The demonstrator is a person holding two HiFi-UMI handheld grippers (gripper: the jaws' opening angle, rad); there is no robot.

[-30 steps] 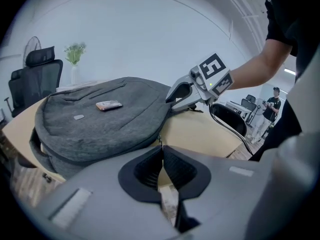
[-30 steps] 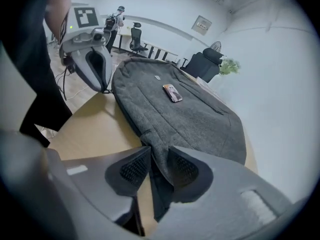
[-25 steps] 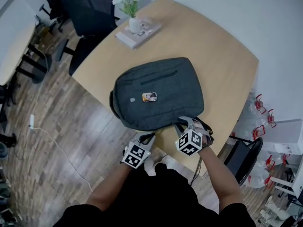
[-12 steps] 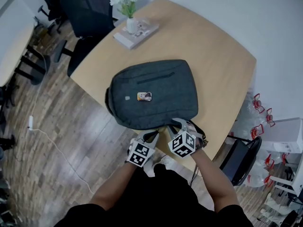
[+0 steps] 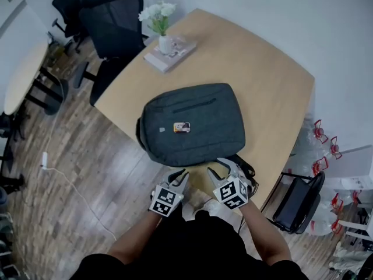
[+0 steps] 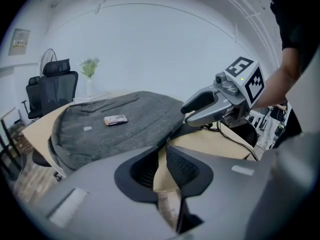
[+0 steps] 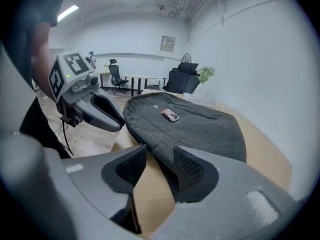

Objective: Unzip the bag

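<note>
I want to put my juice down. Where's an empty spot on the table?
The wide bare table right of the backpack, toward the wall, and the strip between backpack and book. The vase corner is crowded.

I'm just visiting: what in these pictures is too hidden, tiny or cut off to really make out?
1. Zip puller of the backpack: head view, too small to find along the seam.
2. Print on its small label: too small in all views.
3. Cover of the book: head view, the vase stands on it.
4. The red-and-white items beyond the table: head view, too small to name.
</note>
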